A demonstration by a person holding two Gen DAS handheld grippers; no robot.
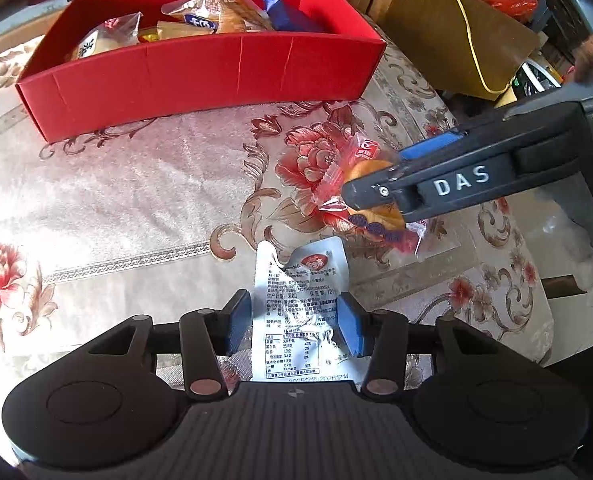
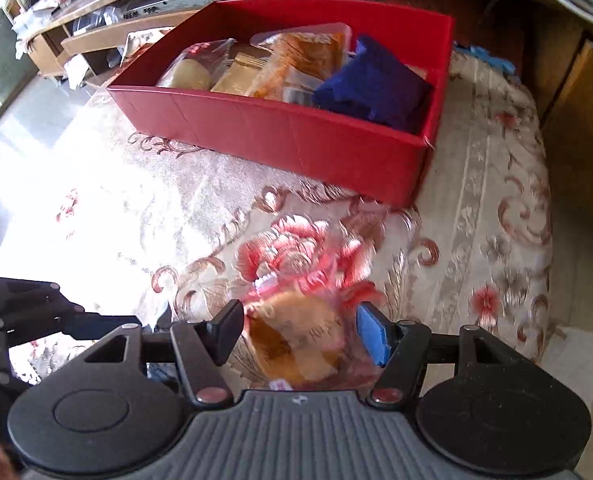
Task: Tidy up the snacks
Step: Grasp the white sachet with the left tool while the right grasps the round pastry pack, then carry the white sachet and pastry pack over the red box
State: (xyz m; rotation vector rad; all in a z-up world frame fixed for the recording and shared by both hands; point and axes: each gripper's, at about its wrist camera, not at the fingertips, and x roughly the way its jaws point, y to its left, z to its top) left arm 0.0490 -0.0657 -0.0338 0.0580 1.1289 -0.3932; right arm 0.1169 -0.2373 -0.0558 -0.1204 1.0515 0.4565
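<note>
Left gripper (image 1: 294,322) clamps the white packet (image 1: 302,312), right gripper (image 2: 300,334) the pastry (image 2: 296,340) — lift both clear of the red box (image 1: 200,76) wall, then release.

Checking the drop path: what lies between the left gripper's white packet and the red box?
Only bare floral tablecloth. The left wrist view shows nothing lying between the white packet and the red box; the right gripper with its bun packet sits off to the side.

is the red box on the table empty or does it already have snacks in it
Partly filled: the red box holds several wrapped snacks, including a dark blue packet.
</note>
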